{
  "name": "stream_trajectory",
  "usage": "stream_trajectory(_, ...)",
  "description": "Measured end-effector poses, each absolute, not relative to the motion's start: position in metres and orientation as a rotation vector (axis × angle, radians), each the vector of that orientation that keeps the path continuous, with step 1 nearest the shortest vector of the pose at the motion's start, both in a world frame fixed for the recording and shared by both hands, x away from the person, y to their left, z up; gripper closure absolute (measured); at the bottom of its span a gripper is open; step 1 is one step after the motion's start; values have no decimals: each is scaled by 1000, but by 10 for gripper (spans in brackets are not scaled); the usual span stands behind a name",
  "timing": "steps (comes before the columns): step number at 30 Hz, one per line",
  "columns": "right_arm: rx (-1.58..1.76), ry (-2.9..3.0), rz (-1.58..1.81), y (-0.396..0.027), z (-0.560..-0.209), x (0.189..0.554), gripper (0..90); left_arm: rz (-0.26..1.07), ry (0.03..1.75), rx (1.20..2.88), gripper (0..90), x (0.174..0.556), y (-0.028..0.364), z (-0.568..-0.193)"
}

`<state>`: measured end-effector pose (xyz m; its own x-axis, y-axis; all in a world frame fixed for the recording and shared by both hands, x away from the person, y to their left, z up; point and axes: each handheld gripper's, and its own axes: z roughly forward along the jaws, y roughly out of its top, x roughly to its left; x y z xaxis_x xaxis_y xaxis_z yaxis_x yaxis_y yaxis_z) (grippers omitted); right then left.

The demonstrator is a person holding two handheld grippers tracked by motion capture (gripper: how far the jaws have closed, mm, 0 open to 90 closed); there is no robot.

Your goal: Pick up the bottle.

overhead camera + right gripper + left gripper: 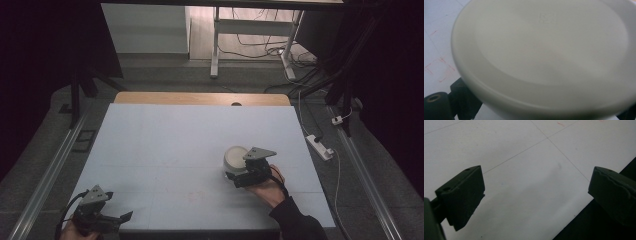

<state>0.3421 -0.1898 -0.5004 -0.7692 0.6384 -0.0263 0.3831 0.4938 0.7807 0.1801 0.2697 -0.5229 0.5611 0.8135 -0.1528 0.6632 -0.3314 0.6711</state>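
So the right gripper [234, 176] is sitting right of centre on the table, toward the near side, with the person's hand [267, 187] wrapped round it from the near right. It's got a white bowl [235, 158] at its jaws. In the right gripper view the bowl [544, 57] is jammed up close to the camera and seems tipped, showing its pale round underside with a faint stamped mark. One black jaw pokes out from under it at lower left, a sliver of the other at lower right, so the jaws look spread either side of the bowl and closed onto it, though the contact spots are hidden.

The left gripper [122, 218] is way off at the near left corner, well apart from the bowl. Its jaws are spread wide with nothing between them, just bare table [529, 170] and its near edge.

The white table top [165, 145] has thin seam lines across it.
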Motion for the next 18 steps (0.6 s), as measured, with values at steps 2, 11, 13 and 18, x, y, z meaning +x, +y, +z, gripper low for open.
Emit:
stream_trajectory(2, 852, 2430, 1156, -190, -500, 342, 66, 274, 1179, 2090, 15, 180, 270, -523)
stream_trajectory(11, 854, 2421, 1193, -188, -495, 339, 66, 275, 1179, 2087, 15, 180, 270, -523)
stream_trajectory(13, 856, 2421, 1204, -187, -493, 338, 66, 275, 1179, 2087, 15, 180, 270, -523)
stream_trajectory(18, 853, 2414, 1235, -184, -487, 337, 66, 275, 1181, 2087, 15, 180, 270, -523)
